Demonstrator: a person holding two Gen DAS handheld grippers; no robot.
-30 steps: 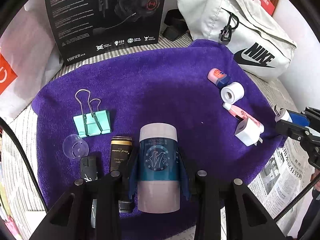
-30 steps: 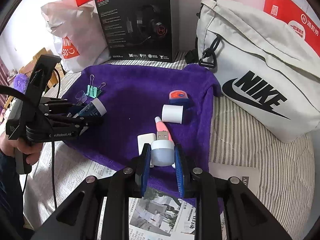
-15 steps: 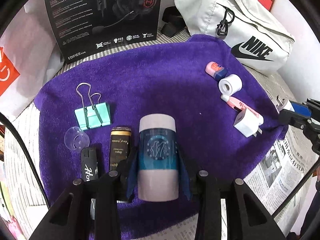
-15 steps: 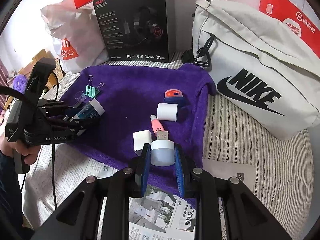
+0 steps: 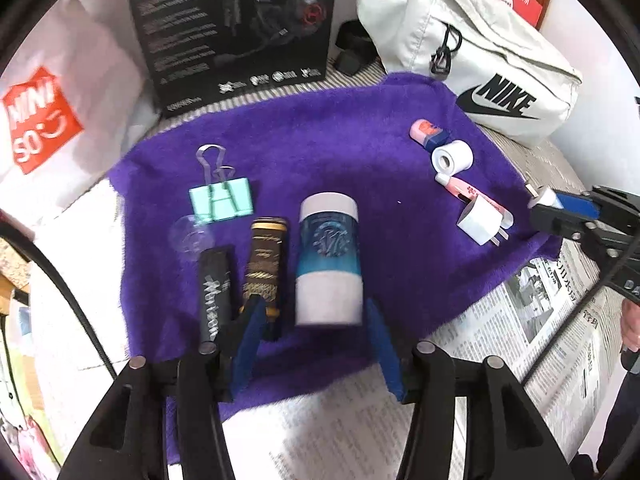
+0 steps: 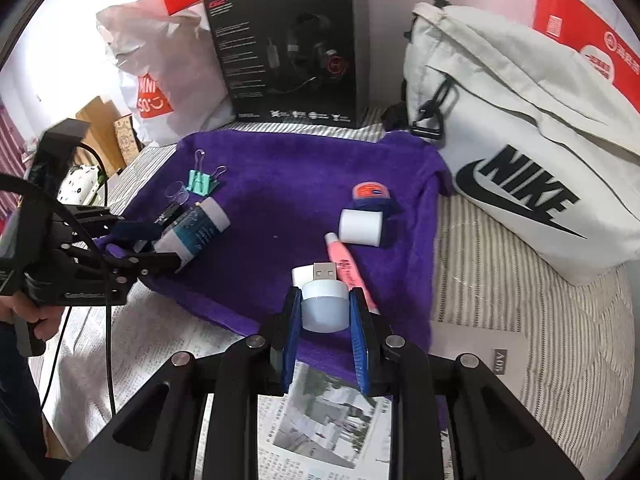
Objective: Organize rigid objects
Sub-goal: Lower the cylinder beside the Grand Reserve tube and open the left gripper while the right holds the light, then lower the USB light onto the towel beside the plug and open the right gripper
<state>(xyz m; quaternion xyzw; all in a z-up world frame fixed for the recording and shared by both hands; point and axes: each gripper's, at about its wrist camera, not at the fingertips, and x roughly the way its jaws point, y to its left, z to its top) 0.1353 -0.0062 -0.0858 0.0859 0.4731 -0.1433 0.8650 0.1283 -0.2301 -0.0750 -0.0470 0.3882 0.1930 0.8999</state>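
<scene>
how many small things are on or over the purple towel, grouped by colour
White or mostly white: 4 - blue-banded bottle, tape roll, wall plug, USB light held in the right gripper
Pink: 2 - pink tube, pink-and-blue tin
Black or dark: 2 - black tube, gold-trimmed tube
Teal: 1 - binder clip
Clear: 1 - clear cap
Total: 10

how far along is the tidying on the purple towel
Done: clip, two dark tubes and the blue-and-white bottle lie in a row on the towel; the left tongs have just been opening off the bottle. In hand: right tongs grip a USB light. Left: placing it by the charger.
</scene>
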